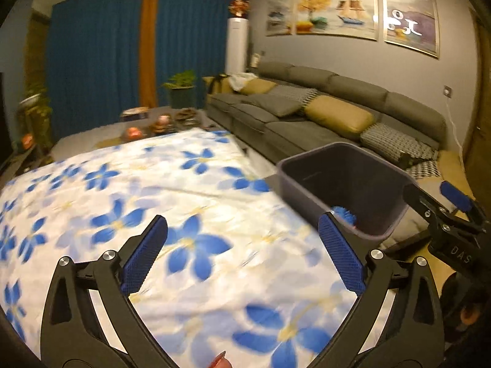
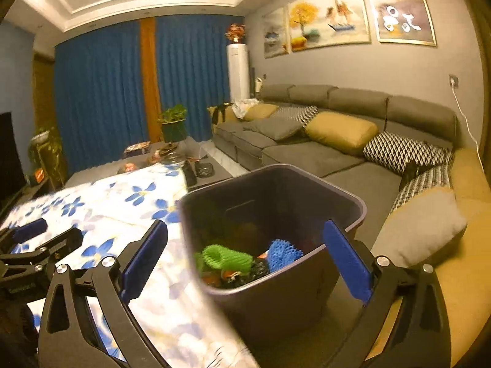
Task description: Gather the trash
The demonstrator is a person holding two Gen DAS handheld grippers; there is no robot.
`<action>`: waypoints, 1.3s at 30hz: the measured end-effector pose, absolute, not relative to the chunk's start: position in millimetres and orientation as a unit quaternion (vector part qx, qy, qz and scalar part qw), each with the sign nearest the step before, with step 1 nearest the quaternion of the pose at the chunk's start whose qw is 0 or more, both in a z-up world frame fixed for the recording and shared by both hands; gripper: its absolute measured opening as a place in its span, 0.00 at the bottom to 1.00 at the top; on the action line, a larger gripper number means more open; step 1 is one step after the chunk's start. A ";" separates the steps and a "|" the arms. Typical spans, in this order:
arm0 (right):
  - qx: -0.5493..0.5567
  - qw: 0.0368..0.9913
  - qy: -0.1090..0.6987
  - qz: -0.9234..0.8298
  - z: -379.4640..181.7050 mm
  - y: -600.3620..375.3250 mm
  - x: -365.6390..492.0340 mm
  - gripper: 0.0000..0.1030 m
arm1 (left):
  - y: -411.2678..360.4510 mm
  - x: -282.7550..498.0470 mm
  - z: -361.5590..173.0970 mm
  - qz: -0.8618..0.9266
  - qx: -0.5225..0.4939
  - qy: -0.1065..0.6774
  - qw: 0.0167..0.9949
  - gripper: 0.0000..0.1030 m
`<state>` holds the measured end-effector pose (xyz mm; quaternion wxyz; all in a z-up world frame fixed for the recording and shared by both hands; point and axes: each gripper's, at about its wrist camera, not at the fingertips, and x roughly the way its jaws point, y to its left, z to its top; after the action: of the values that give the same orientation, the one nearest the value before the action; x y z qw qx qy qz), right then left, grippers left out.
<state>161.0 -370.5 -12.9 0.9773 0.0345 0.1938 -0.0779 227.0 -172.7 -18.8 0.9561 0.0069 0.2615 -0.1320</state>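
Observation:
A dark grey trash bin [image 1: 346,181] [image 2: 276,199] stands at the right edge of a table covered by a white cloth with blue flowers [image 1: 184,190] [image 2: 101,211]. Inside the bin lie a green knitted piece [image 2: 227,257], a blue bristly piece [image 2: 284,253] [image 1: 345,214] and some dark scraps. My left gripper [image 1: 242,227] [image 2: 58,230] is open over the cloth with nothing between its fingers. My right gripper [image 2: 245,228] [image 1: 428,188] is open in front of the bin. Its right finger overlaps the bin's near rim and neither pad presses on the bin.
A long grey sofa [image 2: 307,153] with yellow and patterned cushions runs along the right wall. Beyond the cloth-covered table a low coffee table [image 2: 172,156] holds several small items. Potted plants [image 2: 173,122] stand before blue curtains. A person's fingertip [image 1: 219,362] shows at the bottom edge.

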 end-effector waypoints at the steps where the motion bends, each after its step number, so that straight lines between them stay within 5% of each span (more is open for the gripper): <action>1: 0.032 0.978 0.192 -0.072 -11.6 -365.2 156.8 0.95 | -166.8 220.2 -18.2 -0.125 0.006 0.259 0.958 0.94; 23: 0.032 0.982 0.184 -0.014 3.4 -260.7 48.3 0.95 | -52.9 88.4 -9.3 -0.027 -0.007 0.240 0.970 0.94; 39: 0.021 0.985 0.173 -0.007 11.1 -239.1 25.3 0.95 | -44.5 56.2 5.9 -0.033 -0.015 0.215 0.976 0.94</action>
<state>25.3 -239.1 11.1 0.9846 0.0211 0.1734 -0.0068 56.2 -44.5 5.9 0.9760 -0.0149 0.2150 -0.0327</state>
